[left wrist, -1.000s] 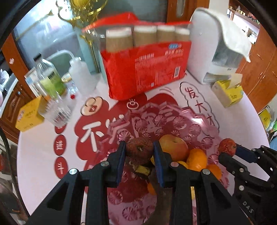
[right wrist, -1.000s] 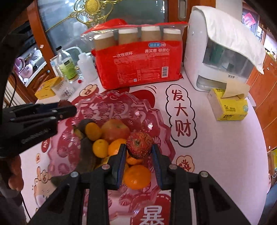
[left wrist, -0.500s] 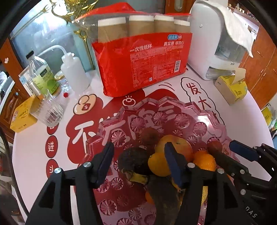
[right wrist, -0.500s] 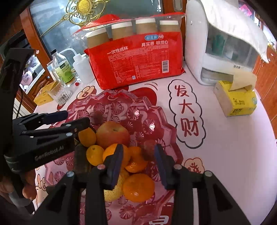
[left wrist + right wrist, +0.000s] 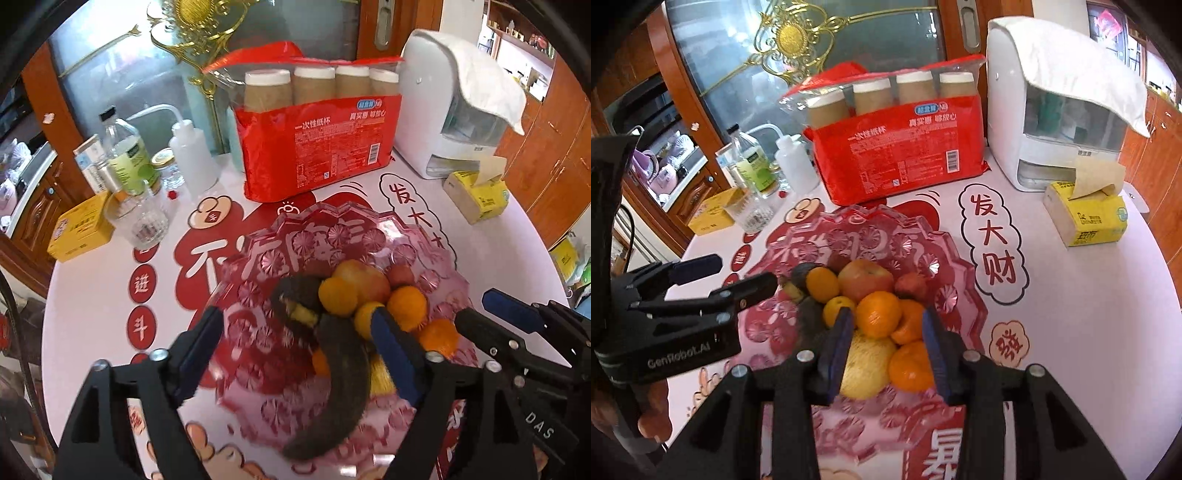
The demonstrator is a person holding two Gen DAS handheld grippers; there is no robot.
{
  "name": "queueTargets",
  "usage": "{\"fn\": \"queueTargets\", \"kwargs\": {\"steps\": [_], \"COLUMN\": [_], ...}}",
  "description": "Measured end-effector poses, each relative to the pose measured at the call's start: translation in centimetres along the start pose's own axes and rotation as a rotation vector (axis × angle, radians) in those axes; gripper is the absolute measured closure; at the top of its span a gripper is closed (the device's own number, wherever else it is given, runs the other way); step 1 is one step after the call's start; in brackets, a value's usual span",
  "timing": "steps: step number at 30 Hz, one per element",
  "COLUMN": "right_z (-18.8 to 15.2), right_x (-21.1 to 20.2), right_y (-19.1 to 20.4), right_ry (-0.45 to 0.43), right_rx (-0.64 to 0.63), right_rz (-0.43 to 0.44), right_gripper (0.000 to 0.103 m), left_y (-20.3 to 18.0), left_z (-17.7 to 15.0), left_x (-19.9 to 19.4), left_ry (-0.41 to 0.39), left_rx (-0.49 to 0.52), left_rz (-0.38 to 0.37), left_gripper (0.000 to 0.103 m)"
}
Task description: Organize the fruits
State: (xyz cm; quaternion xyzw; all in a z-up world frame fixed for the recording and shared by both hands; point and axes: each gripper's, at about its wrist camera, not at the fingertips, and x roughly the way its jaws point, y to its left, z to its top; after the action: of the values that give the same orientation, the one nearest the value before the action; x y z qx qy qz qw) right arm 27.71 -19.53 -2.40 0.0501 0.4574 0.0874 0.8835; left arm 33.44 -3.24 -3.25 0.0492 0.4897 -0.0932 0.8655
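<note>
A pink cut-glass fruit plate (image 5: 332, 229) (image 5: 923, 236) holds an apple (image 5: 865, 281), several oranges (image 5: 878, 314), a yellow pear (image 5: 866, 363), a blackened banana (image 5: 341, 380) and two small red lychees (image 5: 911, 286) (image 5: 401, 274). My left gripper (image 5: 295, 343) is open and empty, raised above the plate's near side. My right gripper (image 5: 888, 339) is open and empty above the fruit pile. Each gripper shows in the other's view: the right one (image 5: 480, 314) and the left one (image 5: 735, 273).
Behind the plate stand a red pack of paper cups (image 5: 317, 144), a white appliance (image 5: 1052, 110), a yellow tissue box (image 5: 1087, 218), a squeeze bottle (image 5: 192, 155), a glass (image 5: 146, 225), a bottle (image 5: 127, 155) and a yellow box (image 5: 79, 229).
Both grippers opened and let go of their lychees, which now lie on the plate. Both grippers then pulled back and up from the fruit.
</note>
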Motion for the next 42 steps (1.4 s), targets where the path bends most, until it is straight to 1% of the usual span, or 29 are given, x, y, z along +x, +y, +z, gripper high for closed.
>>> {"fn": "queueTargets", "kwargs": {"steps": [3,6,9,11,14,16,20,23,28,34,37,42], "right_z": [-0.5,-1.2,-2.1,-2.8,-4.1,-5.3,-8.0,-9.9,-12.5,-14.5,-15.4,-16.3], "right_x": [-2.2,-4.6,-7.1,-8.6,-10.5,-11.8,-14.3,-16.1,-18.6,-20.5,-20.9,-20.9], "right_y": [0.9,1.9,2.9,3.4,3.8,4.1,5.0,5.2,5.1,4.6,4.4,4.1], "right_ry": [-0.006,-0.023,-0.036,-0.039,-0.052,-0.061,-0.078,-0.089,-0.107,-0.116,-0.109,-0.082], "right_rx": [-0.003,-0.018,-0.036,-0.042,-0.053,-0.070,-0.120,-0.126,-0.112,-0.098,-0.082,-0.058], "right_rz": [0.016,0.033,0.023,0.025,0.032,0.037,0.015,0.018,0.002,-0.005,0.002,0.012], "right_gripper": [0.064,0.064,0.062,0.054,0.047,0.045,0.043,0.040,0.038,0.035,0.035,0.035], "left_y": [0.0,-0.4,-0.7,-0.7,-0.7,-0.8,-1.4,-2.0,-3.1,-4.0,-4.4,-4.3], "left_z": [-1.2,-2.7,-4.5,-5.6,-7.8,-9.3,-12.2,-14.7,-17.7,-21.1,-22.3,-22.8], "left_x": [-2.5,-5.1,-8.2,-9.9,-12.5,-13.8,-16.1,-18.2,-20.1,-21.7,-22.6,-23.0], "left_ry": [-0.008,-0.014,-0.047,-0.066,-0.082,-0.083,-0.076,-0.091,-0.090,-0.079,-0.094,-0.093], "left_rx": [-0.011,-0.015,-0.029,-0.043,-0.069,-0.084,-0.102,-0.114,-0.117,-0.161,-0.175,-0.198], "left_rz": [-0.004,-0.007,0.023,0.038,0.045,0.057,0.077,0.092,0.105,0.102,0.126,0.143], "left_gripper": [0.013,0.012,0.012,0.012,0.012,0.012,0.012,0.012,0.012,0.012,0.011,0.009]}}
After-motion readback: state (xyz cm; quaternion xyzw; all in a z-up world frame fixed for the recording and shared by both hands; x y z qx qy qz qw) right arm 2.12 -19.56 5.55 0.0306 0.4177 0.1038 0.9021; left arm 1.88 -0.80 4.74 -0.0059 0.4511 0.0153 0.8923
